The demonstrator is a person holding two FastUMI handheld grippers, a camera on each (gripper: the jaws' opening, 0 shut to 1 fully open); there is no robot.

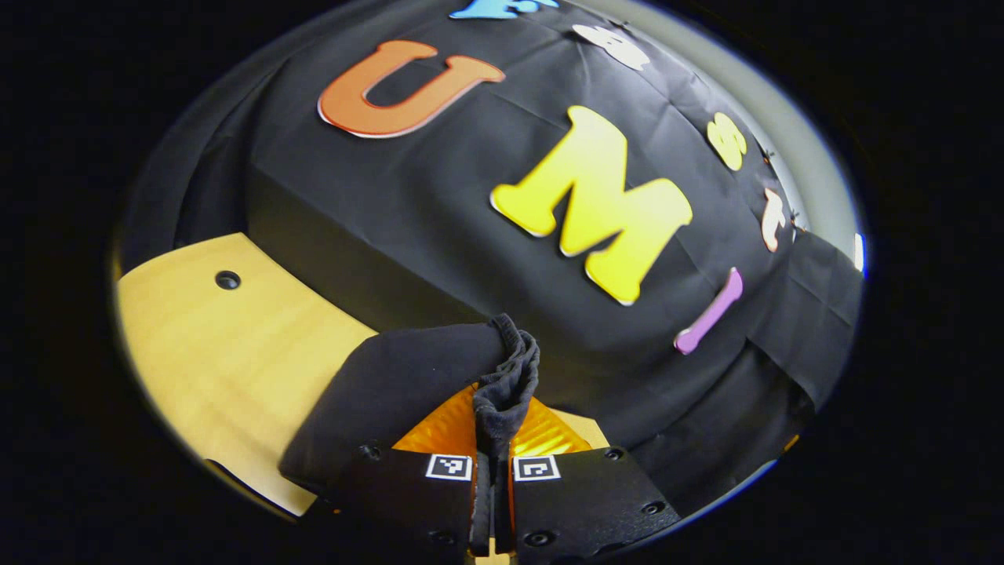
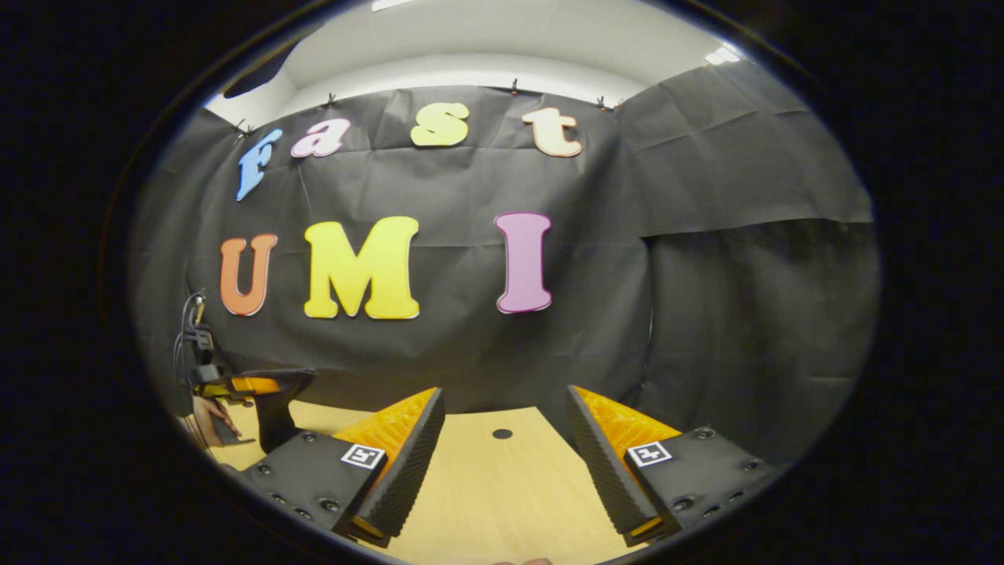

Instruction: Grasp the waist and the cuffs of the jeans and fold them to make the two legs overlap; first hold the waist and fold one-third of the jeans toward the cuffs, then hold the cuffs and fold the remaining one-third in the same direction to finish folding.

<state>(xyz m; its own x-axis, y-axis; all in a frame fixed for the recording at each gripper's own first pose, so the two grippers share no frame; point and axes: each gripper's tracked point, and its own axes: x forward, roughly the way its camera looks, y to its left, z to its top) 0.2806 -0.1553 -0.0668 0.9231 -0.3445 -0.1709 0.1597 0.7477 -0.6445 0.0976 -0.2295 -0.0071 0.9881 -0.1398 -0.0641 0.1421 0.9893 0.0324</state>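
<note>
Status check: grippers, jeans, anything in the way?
Left gripper shut on jeans, fabric bunched between fingers. Right gripper open over bare table. Nothing in the way.

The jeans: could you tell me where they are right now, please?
In the left gripper view, the jeans are bunched between the left gripper, which is shut on them, low at centre, draping leftward over the wooden table.

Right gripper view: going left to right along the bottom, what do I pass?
Person's hand → left gripper holding dark jeans → right gripper's left finger → bare table with a small hole → right gripper's right finger.
</note>
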